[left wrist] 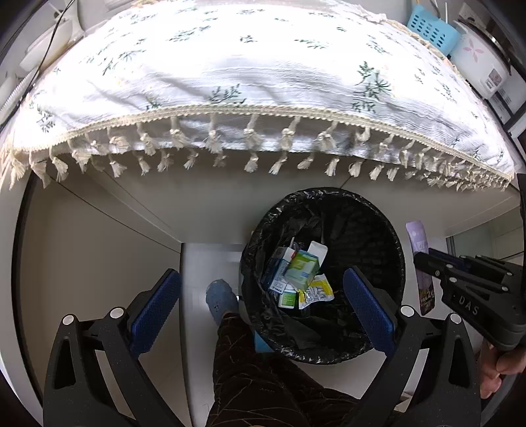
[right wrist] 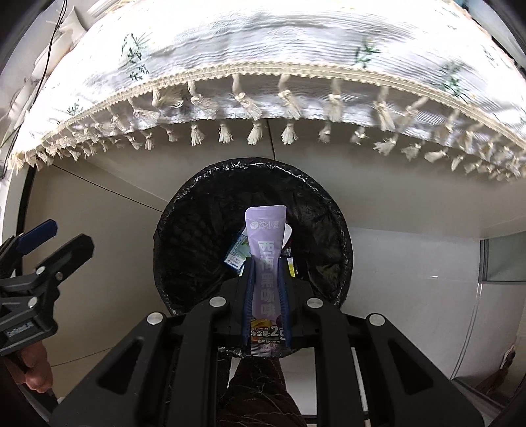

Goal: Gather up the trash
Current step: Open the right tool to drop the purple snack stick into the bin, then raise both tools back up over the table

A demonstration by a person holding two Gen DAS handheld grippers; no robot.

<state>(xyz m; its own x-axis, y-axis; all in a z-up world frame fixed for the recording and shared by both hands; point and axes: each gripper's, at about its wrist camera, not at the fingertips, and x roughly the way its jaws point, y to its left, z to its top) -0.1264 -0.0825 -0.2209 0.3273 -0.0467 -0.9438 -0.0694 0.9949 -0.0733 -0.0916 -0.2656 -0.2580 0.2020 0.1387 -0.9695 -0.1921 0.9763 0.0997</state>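
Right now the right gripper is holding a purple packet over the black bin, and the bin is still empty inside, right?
Not quite. The right gripper does hold the purple packet over the black bin, but the bin is not empty: the left wrist view shows small boxes and wrappers already lying at the bottom.

A white floral tablecloth with a tasselled fringe covers the table. At the table's far right corner stand a blue basket and a white cooker. A black cable runs along its far left edge.
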